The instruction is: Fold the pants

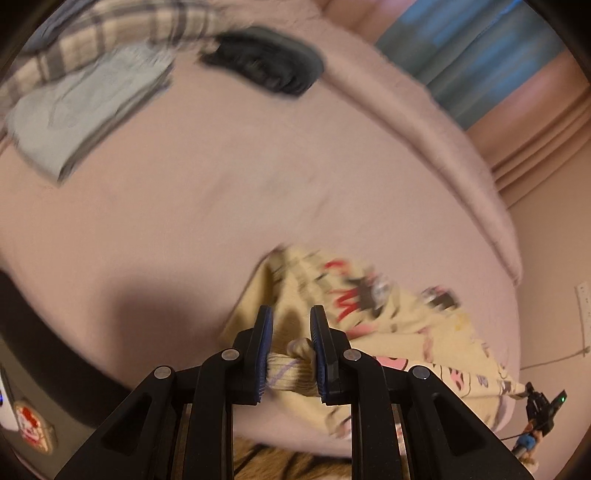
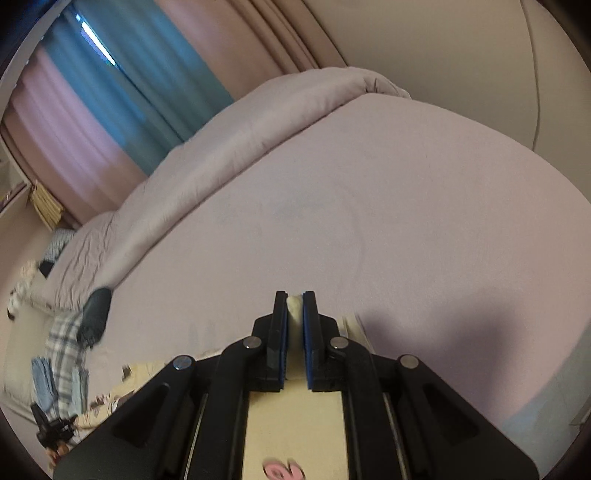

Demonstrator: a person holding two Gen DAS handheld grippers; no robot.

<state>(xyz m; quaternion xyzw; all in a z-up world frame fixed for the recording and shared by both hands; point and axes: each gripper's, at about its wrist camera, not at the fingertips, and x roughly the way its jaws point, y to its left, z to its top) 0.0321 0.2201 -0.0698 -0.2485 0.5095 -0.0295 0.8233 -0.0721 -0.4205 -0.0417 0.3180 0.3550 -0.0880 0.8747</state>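
The pants (image 1: pixel 388 332) are soft and pale yellow, with little pink, red and black cartoon pictures on them, and they hang between the two tools over the bed (image 1: pixel 258 192). The left gripper (image 1: pixel 291 350) has its blue pads partly closed, with a bunched, wrinkly bit of the yellow cloth squeezed between them. From there the cloth stretches away to the right, all the way to the other tool, which shows small and far off at the right edge of the left view. So the long way of the pants runs side to side, from one tool to the other. The right gripper (image 2: pixel 294 317) is almost fully closed, and a thin fold of the same yellow cloth (image 2: pixel 294 306) pokes up between its pads, with more cloth hanging under it. Each tool holds its own end, so neither one is nearer; the middle of the pants sags between them. I think the next move is to lay the pants down on the smooth, flat, pinkish-grey sheet, and for that both ends need to come down together. Farther up the bed lie a grey folded cloth (image 1: pixel 81 110), a checked cloth (image 1: pixel 110 33) and a fuzzy black thing (image 1: pixel 266 59), well apart from the pants. The left view is blurry.
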